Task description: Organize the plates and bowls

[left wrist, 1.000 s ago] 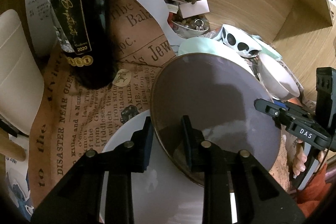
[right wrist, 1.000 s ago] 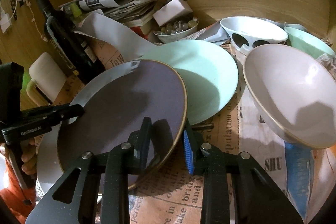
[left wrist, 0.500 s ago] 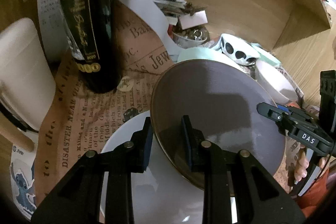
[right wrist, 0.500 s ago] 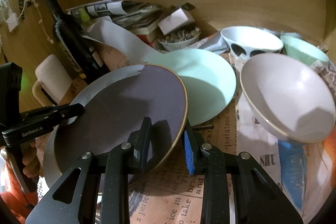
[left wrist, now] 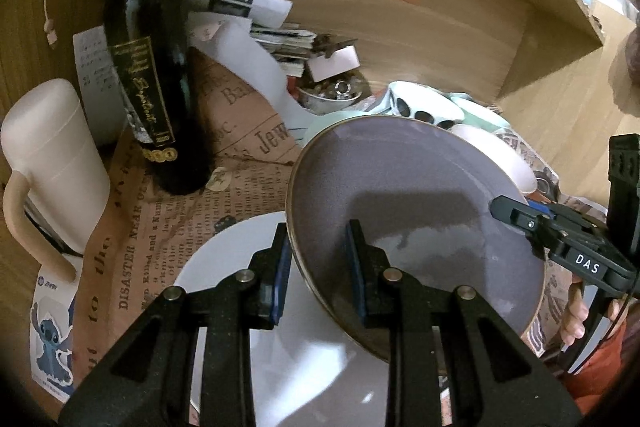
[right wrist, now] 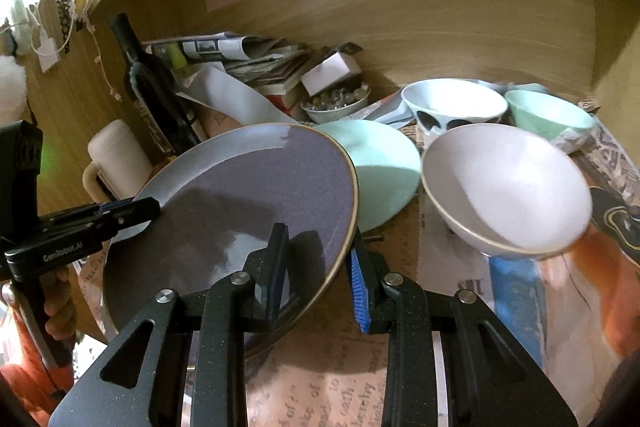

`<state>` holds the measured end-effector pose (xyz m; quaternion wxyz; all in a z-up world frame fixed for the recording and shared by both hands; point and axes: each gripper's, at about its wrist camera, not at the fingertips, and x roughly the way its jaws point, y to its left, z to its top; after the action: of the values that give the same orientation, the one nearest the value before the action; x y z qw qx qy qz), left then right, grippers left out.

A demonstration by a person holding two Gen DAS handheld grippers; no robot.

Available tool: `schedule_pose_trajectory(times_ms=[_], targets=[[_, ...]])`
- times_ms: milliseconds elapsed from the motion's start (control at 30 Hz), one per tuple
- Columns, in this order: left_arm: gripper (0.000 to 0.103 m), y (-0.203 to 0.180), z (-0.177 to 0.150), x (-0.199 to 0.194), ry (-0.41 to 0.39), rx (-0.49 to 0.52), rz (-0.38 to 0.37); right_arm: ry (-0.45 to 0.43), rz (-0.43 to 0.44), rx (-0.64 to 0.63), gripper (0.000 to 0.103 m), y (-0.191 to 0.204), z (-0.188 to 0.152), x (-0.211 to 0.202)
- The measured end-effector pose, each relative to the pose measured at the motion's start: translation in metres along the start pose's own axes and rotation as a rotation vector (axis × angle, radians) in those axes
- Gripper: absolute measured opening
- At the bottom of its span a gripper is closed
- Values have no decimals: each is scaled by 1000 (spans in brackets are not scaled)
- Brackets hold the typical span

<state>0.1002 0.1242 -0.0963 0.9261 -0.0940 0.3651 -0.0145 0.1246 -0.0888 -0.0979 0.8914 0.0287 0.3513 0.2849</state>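
Observation:
A grey-purple plate (left wrist: pixel 416 195) with a bronze rim is held up by both grippers. My left gripper (left wrist: pixel 318 267) is shut on its left rim. My right gripper (right wrist: pixel 318 267) is shut on its right rim (right wrist: pixel 352 211). The plate (right wrist: pixel 248 199) tilts above a white plate (left wrist: pixel 256 307) that lies on the newspaper. A mint plate (right wrist: pixel 384 167) lies just behind it. A pale pink bowl (right wrist: pixel 504 187), a white bowl with black spots (right wrist: pixel 452 107) and a mint bowl (right wrist: pixel 548 115) stand to the right.
A dark wine bottle (left wrist: pixel 148 67) and a cream mug (left wrist: pixel 52 163) stand at the left. A small bowl of trinkets (right wrist: pixel 336 103) and stacked papers (right wrist: pixel 256 63) sit at the back against the wooden wall (right wrist: pixel 440 23). Printed newspaper (left wrist: pixel 160 235) covers the shelf floor.
Both grippers have lifted the grey-purple plate and drawn back a little; the bottle and bowls now look farther and lower in view.

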Motion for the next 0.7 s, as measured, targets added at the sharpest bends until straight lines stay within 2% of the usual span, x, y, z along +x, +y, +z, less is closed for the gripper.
schedule_pose_trajectory(times_ms=[267, 700], targets=[[26, -28, -4, -12, -21, 35, -25, -31, -24, 18, 26, -9, -11, -30], [26, -65, -15, -10, -2, 65, -77, -47, -83, 48, 27, -21, -34, -65]])
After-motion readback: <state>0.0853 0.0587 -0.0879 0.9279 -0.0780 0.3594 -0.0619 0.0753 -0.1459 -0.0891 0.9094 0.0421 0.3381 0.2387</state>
